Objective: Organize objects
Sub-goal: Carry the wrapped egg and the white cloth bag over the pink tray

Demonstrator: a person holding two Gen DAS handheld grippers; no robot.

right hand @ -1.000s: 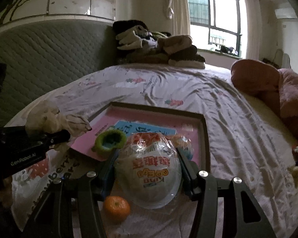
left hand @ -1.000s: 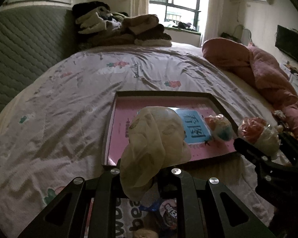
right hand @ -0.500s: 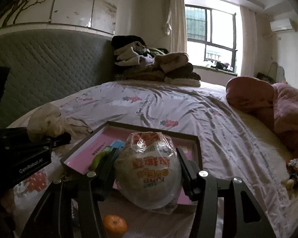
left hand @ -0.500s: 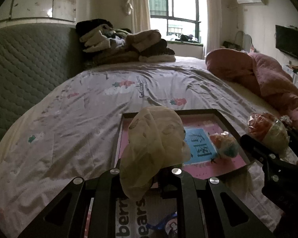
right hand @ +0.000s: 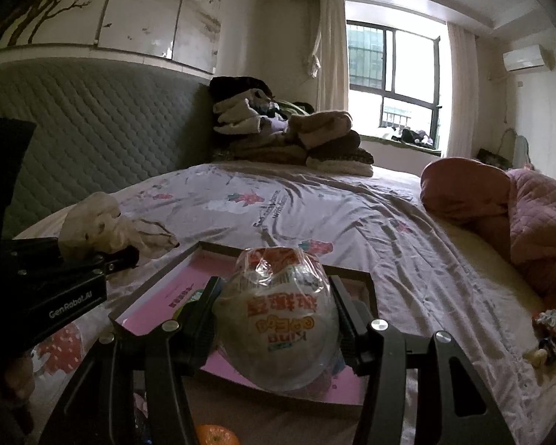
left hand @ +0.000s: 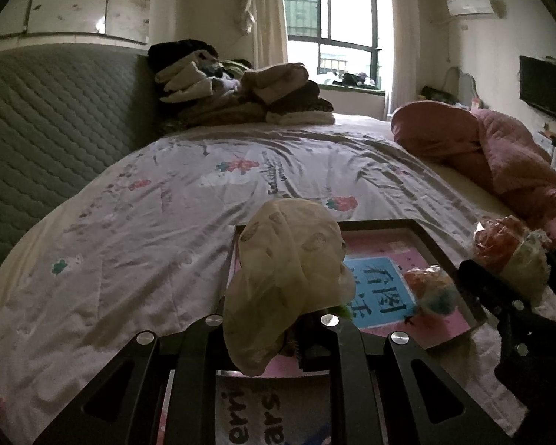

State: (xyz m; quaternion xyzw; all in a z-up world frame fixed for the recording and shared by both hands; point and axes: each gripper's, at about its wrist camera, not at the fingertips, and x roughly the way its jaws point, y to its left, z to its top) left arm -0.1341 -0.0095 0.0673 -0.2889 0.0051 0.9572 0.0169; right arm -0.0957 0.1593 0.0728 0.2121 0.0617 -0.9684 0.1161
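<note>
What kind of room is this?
A bedroom, most likely: a big bed with a padded headboard, folded clothes piled on it, and a pink quilt.

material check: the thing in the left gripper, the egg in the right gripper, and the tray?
Cream cloth: looks like thin printed fabric; it droops in soft folds.
Toy egg: seemingly rigid plastic shell under crinkly clear film; glare and wrinkles at top.
Tray: dark matte rim, wood or plastic, unclear; pink printed sheet lies inside it.

Left gripper [left hand: 274,328] pinched nearly closed on a cloth; right gripper [right hand: 274,319] clamps a wrapped egg.
</note>
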